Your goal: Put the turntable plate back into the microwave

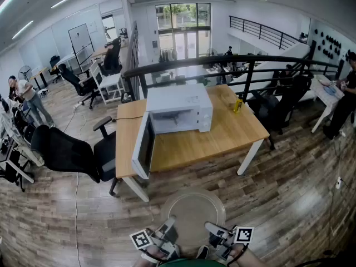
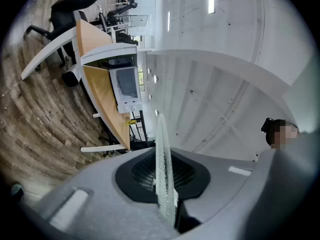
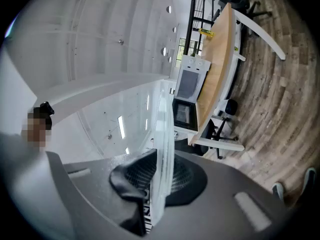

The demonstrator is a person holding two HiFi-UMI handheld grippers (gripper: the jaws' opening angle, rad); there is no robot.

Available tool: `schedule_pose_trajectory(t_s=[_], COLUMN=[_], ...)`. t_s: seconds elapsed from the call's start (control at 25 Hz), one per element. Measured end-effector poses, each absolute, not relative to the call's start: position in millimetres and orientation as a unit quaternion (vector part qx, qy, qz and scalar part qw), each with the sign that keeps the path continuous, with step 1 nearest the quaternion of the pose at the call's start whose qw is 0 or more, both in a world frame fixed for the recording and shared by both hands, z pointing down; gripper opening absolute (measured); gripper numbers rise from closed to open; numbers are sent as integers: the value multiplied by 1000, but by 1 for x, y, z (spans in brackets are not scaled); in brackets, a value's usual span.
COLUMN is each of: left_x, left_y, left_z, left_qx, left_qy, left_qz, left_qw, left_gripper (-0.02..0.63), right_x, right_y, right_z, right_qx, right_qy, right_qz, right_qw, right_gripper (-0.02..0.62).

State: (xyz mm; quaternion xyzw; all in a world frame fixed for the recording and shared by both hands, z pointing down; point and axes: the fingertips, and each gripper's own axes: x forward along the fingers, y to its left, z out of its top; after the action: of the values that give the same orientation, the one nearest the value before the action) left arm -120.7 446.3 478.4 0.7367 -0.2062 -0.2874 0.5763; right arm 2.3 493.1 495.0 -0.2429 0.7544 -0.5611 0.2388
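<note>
- Ahead of me a table (image 1: pixel 233 132) with a pale wooden top and white legs stands on the wood-plank floor (image 1: pixel 278 193).
- A white microwave (image 1: pixel 179 102) sits on the table's far half, left of centre, with its door (image 1: pixel 142 146) swung open toward the near left corner.
- A small yellow thing (image 1: pixel 237 105) stands near the far right edge, apart from the microwave.
- A black office chair (image 1: pixel 67 152) stands on the floor beside the table's left end.

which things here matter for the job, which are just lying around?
Job: turntable plate, gripped at its rim by left hand-held gripper and right hand-held gripper; microwave, door open; table.
Lying about: small yellow object on the table; black office chair.
</note>
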Motion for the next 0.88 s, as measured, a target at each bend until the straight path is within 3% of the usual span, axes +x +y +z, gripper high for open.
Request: schedule_pose_trajectory(t_s=[0.88], left_x=[-195], left_y=[399], left_z=[462], left_qx=[750], left_qy=[-127], left_qz=[-284], left_qw=[584], left_gripper=[35], right_x=[-76], right_y=[452], right_z=[474], right_qx=[-311], right_qy=[754], right_qz=[-520], right_qw=[253], right_gripper=[51])
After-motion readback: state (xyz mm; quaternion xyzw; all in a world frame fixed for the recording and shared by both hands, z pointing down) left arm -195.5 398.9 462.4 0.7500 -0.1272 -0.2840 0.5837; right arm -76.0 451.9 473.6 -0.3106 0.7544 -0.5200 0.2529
